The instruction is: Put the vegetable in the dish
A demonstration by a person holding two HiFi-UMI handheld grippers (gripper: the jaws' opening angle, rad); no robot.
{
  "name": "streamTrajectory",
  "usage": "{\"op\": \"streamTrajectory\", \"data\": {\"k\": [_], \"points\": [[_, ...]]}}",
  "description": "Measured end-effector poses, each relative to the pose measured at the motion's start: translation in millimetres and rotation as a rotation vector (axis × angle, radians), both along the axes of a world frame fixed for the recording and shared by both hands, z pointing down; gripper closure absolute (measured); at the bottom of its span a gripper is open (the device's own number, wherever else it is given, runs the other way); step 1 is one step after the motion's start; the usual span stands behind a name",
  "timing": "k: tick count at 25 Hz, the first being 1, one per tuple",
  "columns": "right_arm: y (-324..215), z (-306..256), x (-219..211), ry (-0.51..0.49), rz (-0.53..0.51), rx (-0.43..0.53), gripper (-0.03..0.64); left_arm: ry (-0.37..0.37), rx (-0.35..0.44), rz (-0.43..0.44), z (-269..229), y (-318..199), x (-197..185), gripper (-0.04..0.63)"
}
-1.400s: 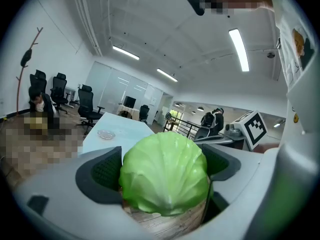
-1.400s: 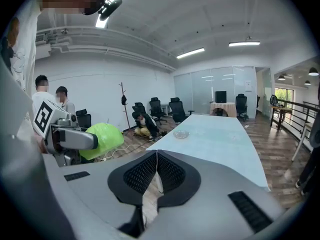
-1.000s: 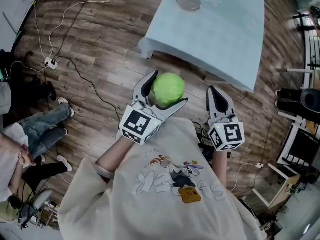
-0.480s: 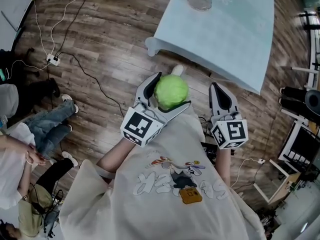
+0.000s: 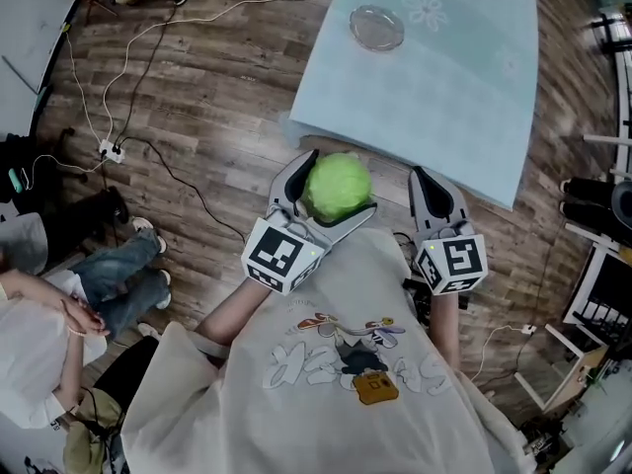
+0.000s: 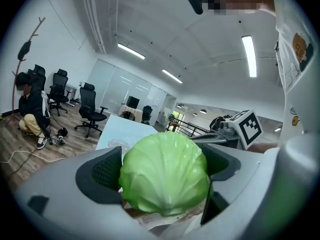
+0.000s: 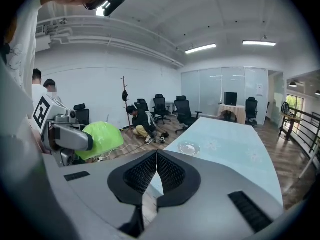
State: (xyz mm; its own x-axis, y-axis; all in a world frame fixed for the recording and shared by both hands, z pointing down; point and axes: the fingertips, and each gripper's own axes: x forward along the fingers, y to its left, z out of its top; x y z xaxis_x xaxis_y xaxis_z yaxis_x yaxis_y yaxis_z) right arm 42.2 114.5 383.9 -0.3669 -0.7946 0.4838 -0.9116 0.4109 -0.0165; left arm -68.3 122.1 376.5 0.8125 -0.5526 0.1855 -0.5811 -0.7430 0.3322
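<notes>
Two grippers: left gripper is clamped on the cabbage; right gripper has its jaws pressed together with nothing between them
Cabbage place: green cabbage sits between the left jaws, mid-frame in the head view, in the air over the wood floor, just short of the table's near edge
Left grip: jaws spread wide, one pad on each side of the cabbage, which fills the gap
Right grip: right gripper is just beside the cabbage, to its right, not touching it
Dish place: glass dish is upper centre of the head view, on the far part of the pale blue table, empty as far as I can tell
Key relation: dish lies up and slightly right of the cabbage, well apart, with bare tabletop between them
Nearer hand: both about equally far from the dish; the left carries the load, so the reach looks like its job
Cabbage axis: near round, no clear long axis
Cabbage pointing: leaf ribs converge at its lower edge in the left gripper view, so the stem end is probably turned down, crown up
Right view check: dish shows ahead on the table, nothing in it
</notes>
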Motion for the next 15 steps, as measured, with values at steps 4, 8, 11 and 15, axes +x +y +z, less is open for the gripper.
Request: {"op": "streamTrajectory", "data": {"k": [4,8,11,15], "points": [[-45.3,-3.6,35.1,-0.007,-0.016,0.003,0.595,-0.016,0.021,0.002,-7.3,-48.7,35.1,0.084],[-88.9,-5.4,69.4,-0.018,-0.025,0.015,0.595,-0.034,0.046,-0.02,-9.7,-95.9,66.6,0.084],[-121.1,-8.3,92.5,-0.027,-0.034,0.034,0.594,-0.028,0.056,-0.028,-10.2,-128.7,91.2,0.084],[-160.5,-8.5,129.6,-0.04,-0.03,0.029,0.595,-0.033,0.061,-0.047,-10.6,-171.9,122.9,0.084]]}}
